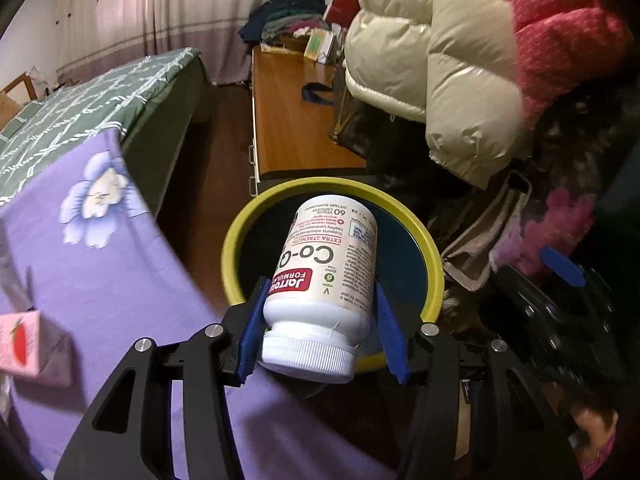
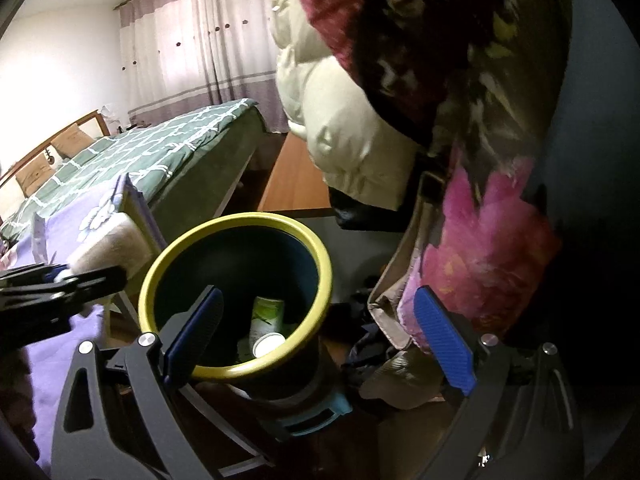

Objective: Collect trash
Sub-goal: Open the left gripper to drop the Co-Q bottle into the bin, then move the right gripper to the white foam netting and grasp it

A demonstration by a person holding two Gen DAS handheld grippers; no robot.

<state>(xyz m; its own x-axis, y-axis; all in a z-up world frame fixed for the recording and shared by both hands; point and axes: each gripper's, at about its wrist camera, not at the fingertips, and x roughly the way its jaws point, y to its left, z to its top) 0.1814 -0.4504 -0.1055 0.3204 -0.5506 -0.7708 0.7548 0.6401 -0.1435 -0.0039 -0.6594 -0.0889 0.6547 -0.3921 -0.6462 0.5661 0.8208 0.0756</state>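
My left gripper (image 1: 320, 284) is shut on a white supplement bottle (image 1: 324, 276) with a red label, cap towards the camera, held over the mouth of a dark bin with a yellow rim (image 1: 434, 264). In the right wrist view the same bin's yellow rim (image 2: 322, 264) lies ahead, with a green-and-white paper cup (image 2: 267, 326) lying inside. My right gripper (image 2: 318, 312) stands open, wide, nothing between its blue pads, its left finger over the bin's near rim. The left gripper's black frame (image 2: 60, 284) shows at that view's left edge.
A purple flowered cloth (image 1: 120, 264) covers the surface at left, with a pink carton (image 1: 24, 344) on it. A green quilted bed (image 2: 168, 140) lies behind. A wooden desk (image 1: 288, 120) stands beyond the bin. Padded coats (image 1: 440, 60) and bags (image 2: 480, 260) hang close at right.
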